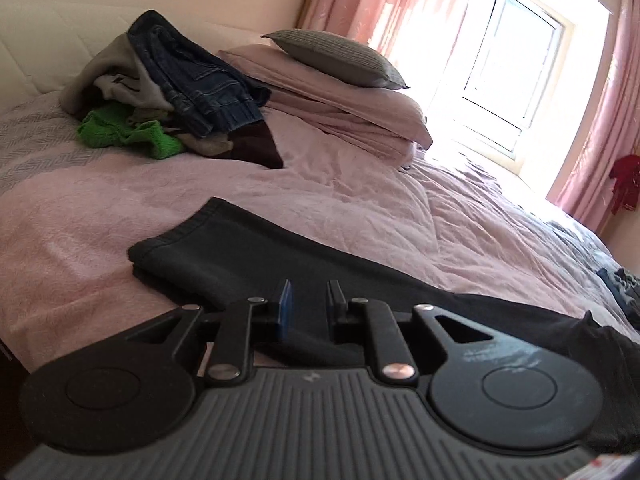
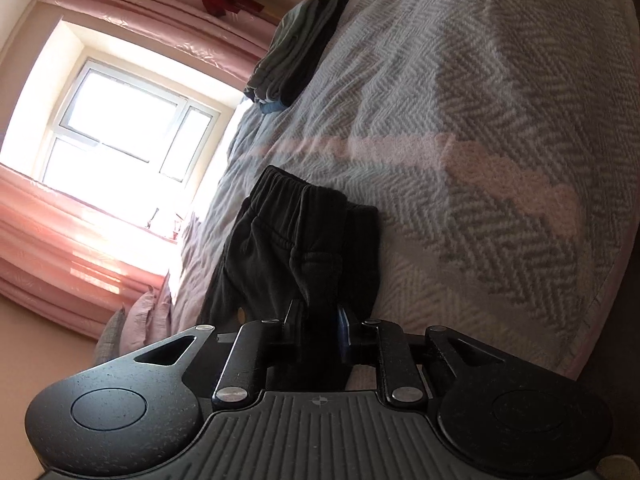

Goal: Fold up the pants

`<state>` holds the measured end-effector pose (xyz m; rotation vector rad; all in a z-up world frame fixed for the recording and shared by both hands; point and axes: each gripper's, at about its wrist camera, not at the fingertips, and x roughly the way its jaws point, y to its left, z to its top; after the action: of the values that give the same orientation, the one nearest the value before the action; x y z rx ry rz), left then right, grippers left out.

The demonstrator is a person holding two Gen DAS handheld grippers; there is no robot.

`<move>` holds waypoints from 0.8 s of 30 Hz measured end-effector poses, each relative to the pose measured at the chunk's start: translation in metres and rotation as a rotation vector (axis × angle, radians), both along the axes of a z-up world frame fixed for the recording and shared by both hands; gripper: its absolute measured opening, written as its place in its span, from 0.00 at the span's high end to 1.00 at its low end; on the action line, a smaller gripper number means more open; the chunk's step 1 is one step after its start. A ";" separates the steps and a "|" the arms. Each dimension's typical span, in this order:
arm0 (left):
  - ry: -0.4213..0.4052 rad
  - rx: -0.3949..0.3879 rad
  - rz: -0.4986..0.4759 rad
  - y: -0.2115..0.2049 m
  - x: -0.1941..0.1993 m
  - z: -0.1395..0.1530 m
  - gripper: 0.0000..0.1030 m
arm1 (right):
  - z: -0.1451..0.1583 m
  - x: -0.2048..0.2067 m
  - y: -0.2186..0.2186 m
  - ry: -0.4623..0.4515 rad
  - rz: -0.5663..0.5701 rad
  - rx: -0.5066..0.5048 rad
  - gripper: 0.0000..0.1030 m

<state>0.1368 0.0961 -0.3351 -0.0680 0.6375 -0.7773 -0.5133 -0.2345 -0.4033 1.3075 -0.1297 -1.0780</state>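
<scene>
Black pants [image 1: 256,256] lie stretched across the pink bed cover, hem end at the left. My left gripper [image 1: 309,300] hovers low over the middle of the leg, its blue-padded fingers [image 1: 285,300] apart with only flat fabric showing between them. In the right wrist view the waistband end of the pants [image 2: 296,232] is bunched and lifted off the grey herringbone blanket [image 2: 480,120]. My right gripper [image 2: 320,320] is shut on a thick fold of that black fabric, which fills the gap between its fingers.
A heap of clothes [image 1: 172,92] with jeans and a green piece sits near the headboard. Pillows [image 1: 344,80] are stacked beside it. A folded stack of garments [image 2: 296,52] lies farther along the bed. Window [image 2: 120,120] and pink curtains lie beyond the bed.
</scene>
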 end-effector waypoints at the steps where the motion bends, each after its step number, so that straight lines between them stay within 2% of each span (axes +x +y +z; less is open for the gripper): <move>1: 0.005 -0.002 -0.023 -0.006 -0.004 -0.002 0.88 | 0.000 0.002 0.001 0.007 0.006 -0.009 0.86; 2: 0.011 -0.001 -0.041 -0.012 -0.007 -0.005 0.87 | 0.002 0.006 0.002 0.032 0.016 -0.031 0.88; 3: 0.013 0.007 -0.053 -0.018 -0.009 -0.007 0.87 | 0.005 0.009 0.003 0.072 0.024 -0.052 0.95; 6: -0.007 0.058 -0.090 -0.034 -0.013 -0.020 0.85 | 0.018 0.014 0.012 0.161 0.049 -0.136 0.98; 8: -0.027 0.135 -0.084 -0.044 -0.013 -0.032 0.86 | 0.010 0.024 0.005 0.318 0.096 -0.092 0.97; 10: -0.053 0.166 -0.078 -0.048 -0.017 -0.035 0.85 | 0.006 0.035 0.004 0.404 0.119 -0.070 0.92; 12: -0.066 0.170 -0.087 -0.048 -0.023 -0.027 0.85 | 0.024 0.048 0.014 0.528 0.079 -0.096 0.67; 14: -0.080 0.158 -0.110 -0.050 -0.030 -0.018 0.85 | 0.045 0.067 0.028 0.675 0.050 -0.161 0.64; 15: -0.094 0.157 -0.132 -0.054 -0.036 -0.013 0.85 | 0.054 0.079 0.039 0.720 0.075 -0.241 0.63; 17: -0.119 0.159 -0.199 -0.068 -0.051 -0.007 0.85 | 0.061 0.107 0.052 0.721 0.199 -0.356 0.63; 20: -0.166 0.154 -0.317 -0.090 -0.082 -0.006 0.85 | 0.052 0.159 0.066 0.739 0.411 -0.450 0.63; 22: -0.181 0.187 -0.389 -0.103 -0.099 -0.017 0.84 | 0.035 0.188 0.075 0.796 0.499 -0.484 0.62; 24: -0.190 0.268 -0.420 -0.114 -0.107 -0.042 0.79 | 0.001 0.208 0.077 0.929 0.597 -0.460 0.61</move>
<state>0.0298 -0.0180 -0.3775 0.3923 0.5756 -1.0796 -0.3053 -0.1579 -0.4028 0.3022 0.6376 -0.9519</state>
